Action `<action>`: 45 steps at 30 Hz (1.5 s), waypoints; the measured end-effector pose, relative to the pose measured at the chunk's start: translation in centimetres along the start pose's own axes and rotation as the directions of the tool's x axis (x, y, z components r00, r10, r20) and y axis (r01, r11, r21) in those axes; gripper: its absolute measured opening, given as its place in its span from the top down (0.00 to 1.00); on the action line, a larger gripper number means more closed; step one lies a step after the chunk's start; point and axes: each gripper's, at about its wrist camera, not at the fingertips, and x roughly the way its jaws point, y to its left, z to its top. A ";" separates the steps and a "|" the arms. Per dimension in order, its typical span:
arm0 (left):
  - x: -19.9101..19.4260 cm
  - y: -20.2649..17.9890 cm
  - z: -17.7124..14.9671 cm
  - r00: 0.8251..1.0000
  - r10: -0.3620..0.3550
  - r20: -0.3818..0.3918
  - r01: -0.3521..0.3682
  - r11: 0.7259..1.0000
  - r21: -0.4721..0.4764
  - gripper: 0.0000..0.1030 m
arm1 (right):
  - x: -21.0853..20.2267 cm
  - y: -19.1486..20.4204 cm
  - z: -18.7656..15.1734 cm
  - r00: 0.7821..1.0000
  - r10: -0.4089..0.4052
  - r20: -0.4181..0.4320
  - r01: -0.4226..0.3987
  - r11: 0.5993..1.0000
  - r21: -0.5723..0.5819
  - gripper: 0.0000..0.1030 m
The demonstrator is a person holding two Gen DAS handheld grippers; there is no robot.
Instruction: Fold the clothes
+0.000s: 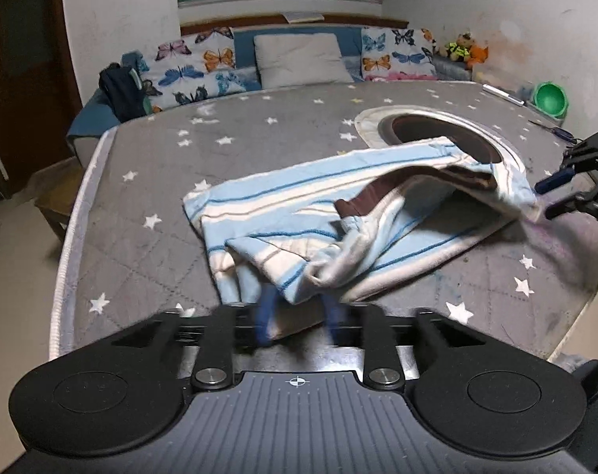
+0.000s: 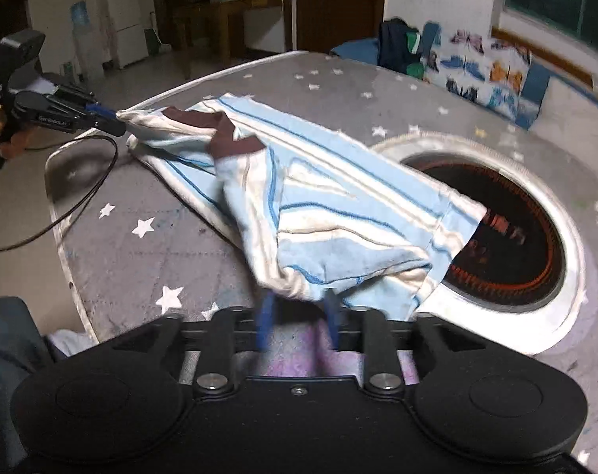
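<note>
A light blue and white striped shirt (image 1: 338, 213) with a brown collar lies partly lifted over the grey star-print mattress (image 1: 149, 166). My left gripper (image 1: 299, 308) is shut on a bunched edge of the shirt close to the camera. My right gripper (image 2: 299, 304) is shut on the opposite bunched edge of the shirt (image 2: 338, 205). In the left wrist view the right gripper (image 1: 551, 193) shows at the far right, pinching the cloth. In the right wrist view the left gripper (image 2: 109, 118) shows at the upper left, holding the shirt corner. The shirt hangs stretched between both.
A white garment with a dark round print (image 1: 437, 130) lies flat on the mattress behind the shirt, and also shows in the right wrist view (image 2: 508, 237). Butterfly pillows (image 1: 192, 67) and a grey pillow (image 1: 299, 59) line the far side. A green bowl (image 1: 550, 98) sits at the far right.
</note>
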 end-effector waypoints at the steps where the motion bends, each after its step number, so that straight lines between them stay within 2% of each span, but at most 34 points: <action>1: -0.1 -0.2 0.1 1.000 0.003 0.008 -0.003 1.000 0.002 0.54 | -0.1 0.4 -0.2 1.000 0.004 -0.007 -0.004 1.000 -0.010 0.40; 2: -0.3 0.2 0.0 1.000 0.001 0.015 -0.001 1.000 -0.001 0.52 | -0.3 0.8 -0.3 1.000 0.007 -0.013 -0.008 1.000 -0.020 0.40; 4: -0.2 0.6 0.0 1.000 -0.004 0.024 0.004 1.000 -0.014 0.41 | -0.5 1.6 -0.6 1.000 0.015 -0.027 -0.016 0.999 -0.040 0.40; 9: 0.4 0.0 0.7 0.999 -0.017 0.033 0.017 1.000 -0.007 0.40 | 0.5 3.4 -0.5 0.999 0.032 -0.034 -0.035 0.996 -0.086 0.39; 17: 2.2 -2.8 0.9 0.999 -0.031 0.028 0.029 0.995 0.091 0.40 | 4.4 5.7 0.9 0.999 0.044 -0.029 -0.048 0.986 -0.158 0.40; 20: 2.9 -3.3 1.0 0.999 -0.028 0.032 0.024 0.994 0.109 0.41 | 4.7 5.7 0.8 0.999 0.036 -0.029 -0.040 0.987 -0.155 0.47; 22: 3.4 -3.7 1.0 0.999 -0.027 0.035 0.022 0.993 0.120 0.49 | 4.8 5.6 0.7 0.999 0.030 -0.029 -0.034 0.988 -0.152 0.56; 23: 3.7 -3.8 0.9 0.999 -0.028 0.036 0.024 0.992 0.124 0.51 | 4.9 5.6 0.7 0.999 0.027 -0.029 -0.031 0.988 -0.151 0.67; 26: 4.3 -4.1 0.9 0.999 -0.036 0.031 0.031 0.992 0.124 0.64 | 5.1 5.5 0.6 0.999 0.018 -0.029 -0.022 0.989 -0.146 0.75; 28: 4.6 -4.2 0.9 0.999 -0.030 0.034 0.025 0.992 0.126 0.80 | 5.2 5.4 0.5 1.000 0.012 -0.029 -0.016 0.990 -0.143 0.79; 31: 4.7 -4.3 0.9 0.999 -0.026 0.044 0.020 0.991 0.130 0.83 | 5.4 5.3 0.4 1.000 0.004 -0.029 -0.007 0.990 -0.139 0.82; 38: 2.6 -6.0 0.2 0.988 -0.105 0.113 0.078 0.972 0.222 0.89 | 5.9 5.1 0.1 0.999 -0.017 -0.029 0.013 0.992 -0.128 0.81; 41: 2.6 -6.9 -0.2 0.984 -0.136 0.112 0.103 0.959 0.263 0.89 | 6.4 5.4 0.0 0.999 -0.008 -0.036 0.004 0.992 -0.123 0.78; 45: 3.2 -7.3 -0.8 0.990 -0.114 0.087 0.085 0.953 0.290 0.88 | 7.0 5.1 -0.3 0.999 -0.029 -0.039 0.024 0.994 -0.109 0.78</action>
